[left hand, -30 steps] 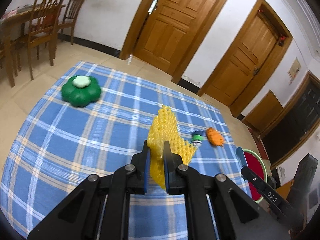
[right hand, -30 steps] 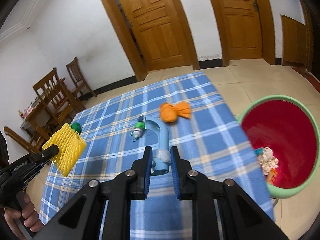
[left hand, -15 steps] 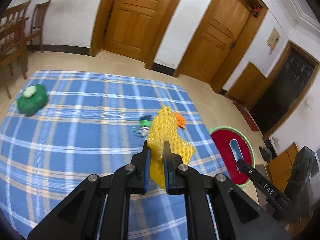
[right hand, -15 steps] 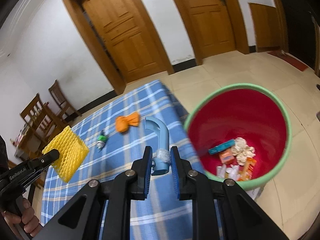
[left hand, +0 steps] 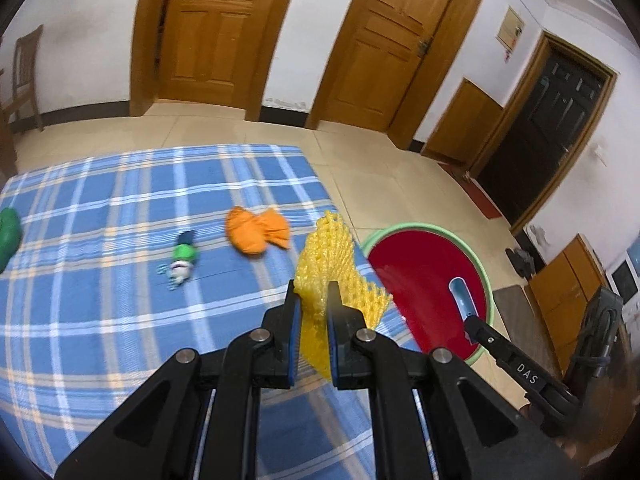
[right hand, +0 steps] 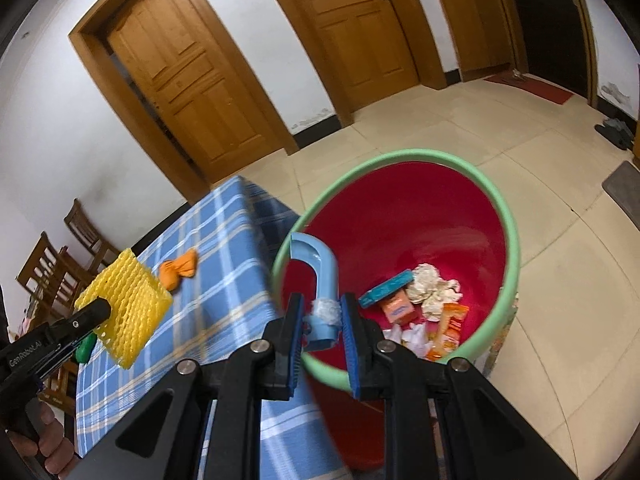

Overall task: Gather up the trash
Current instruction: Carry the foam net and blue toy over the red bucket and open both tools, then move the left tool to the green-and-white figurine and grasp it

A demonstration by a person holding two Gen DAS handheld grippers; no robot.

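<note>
Left gripper (left hand: 313, 304) clamped on yellow foam net (left hand: 328, 264), above the blue plaid tablecloth (left hand: 100, 240) edge. Right gripper (right hand: 320, 316) pinching blue curved plastic piece (right hand: 320, 268), over red bin (right hand: 420, 220) with green rim, seemingly wrappers and tissue inside. Orange scrap (left hand: 256, 230) lying on cloth.

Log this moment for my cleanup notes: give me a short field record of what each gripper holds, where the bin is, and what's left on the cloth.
left gripper: shut on yellow foam net, above the cloth's edge
right gripper: shut on blue curved plastic piece, over the bin's near rim
bin: red inside, green rim, on the floor beside the table; holds wrappers and crumpled paper
blue plaid cloth: covers the table
left on cloth: orange wrapper, small green-and-white item, green object at far left
</note>
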